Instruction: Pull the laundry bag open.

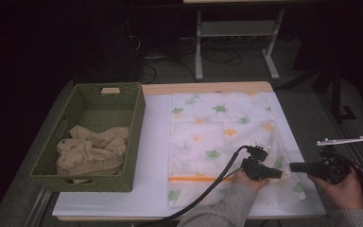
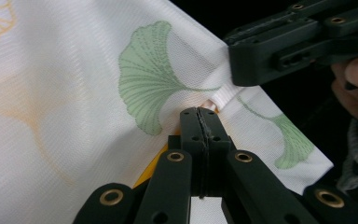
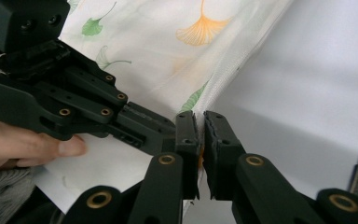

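Near the table's point(image 1: 156, 142) front right edge lies a white mesh laundry bag point(image 1: 217, 127) with a ginkgo-leaf print, flat on the white surface. Left gripper point(image 1: 282, 173) is clamped tight on the bag's edge fabric by the orange zipper strip point(image 1: 194, 179); left gripper view shows the jaws fully together with cloth pinched at the tips. Right gripper point(image 1: 294, 167), just beside it, is clenched on the same edge seam, tips nearly touching the left's. Green woven basket point(image 1: 134, 137) holding beige cloth point(image 1: 92, 149) sits well apart at left.

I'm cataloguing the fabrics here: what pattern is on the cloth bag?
White cloth bag printed with green and orange ginkgo leaves; clearest in the high view.
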A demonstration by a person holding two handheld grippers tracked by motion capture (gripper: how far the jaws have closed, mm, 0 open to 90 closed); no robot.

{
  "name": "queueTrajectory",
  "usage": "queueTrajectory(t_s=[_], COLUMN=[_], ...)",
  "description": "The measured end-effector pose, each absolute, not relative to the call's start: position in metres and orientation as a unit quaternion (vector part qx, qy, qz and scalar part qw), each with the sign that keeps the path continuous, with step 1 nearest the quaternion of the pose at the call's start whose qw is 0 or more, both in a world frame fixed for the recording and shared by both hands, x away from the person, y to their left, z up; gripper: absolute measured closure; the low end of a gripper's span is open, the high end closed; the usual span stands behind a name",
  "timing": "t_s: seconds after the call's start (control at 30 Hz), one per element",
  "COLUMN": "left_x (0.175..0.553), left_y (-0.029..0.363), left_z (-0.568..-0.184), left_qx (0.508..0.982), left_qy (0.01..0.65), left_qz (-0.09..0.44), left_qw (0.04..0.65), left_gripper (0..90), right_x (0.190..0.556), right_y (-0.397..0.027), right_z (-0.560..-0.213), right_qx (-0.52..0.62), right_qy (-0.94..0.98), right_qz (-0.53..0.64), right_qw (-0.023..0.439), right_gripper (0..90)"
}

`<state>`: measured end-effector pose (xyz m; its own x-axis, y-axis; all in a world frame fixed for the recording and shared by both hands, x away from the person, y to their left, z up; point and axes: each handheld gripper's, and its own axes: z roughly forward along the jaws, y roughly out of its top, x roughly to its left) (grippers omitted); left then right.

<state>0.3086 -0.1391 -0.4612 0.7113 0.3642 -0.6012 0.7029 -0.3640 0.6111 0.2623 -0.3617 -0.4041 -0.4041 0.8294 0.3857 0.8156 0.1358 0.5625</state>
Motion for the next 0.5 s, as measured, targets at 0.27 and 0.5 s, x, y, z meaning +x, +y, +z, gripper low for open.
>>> queueTrajectory(t_s=[0.27,0.5], left_x=[0.309,0.309], left_y=[-0.142,-0.142], left_z=[-0.471,-0.471], left_qx=[0.818,0.819], left_qy=[0.350,0.352], left_qz=[-0.178,-0.182], left_qw=[0.420,0.414], left_gripper=[89.7,89.8], right_x=[0.266,0.270], right_y=[-0.364,-0.370], right_z=[-0.419,-0.435], right_qx=[0.562,0.597], right_qy=[0.750,0.740], right_qz=[0.346,0.302], right_qw=[-0.034,-0.073], right_gripper=[67.3,59.1])
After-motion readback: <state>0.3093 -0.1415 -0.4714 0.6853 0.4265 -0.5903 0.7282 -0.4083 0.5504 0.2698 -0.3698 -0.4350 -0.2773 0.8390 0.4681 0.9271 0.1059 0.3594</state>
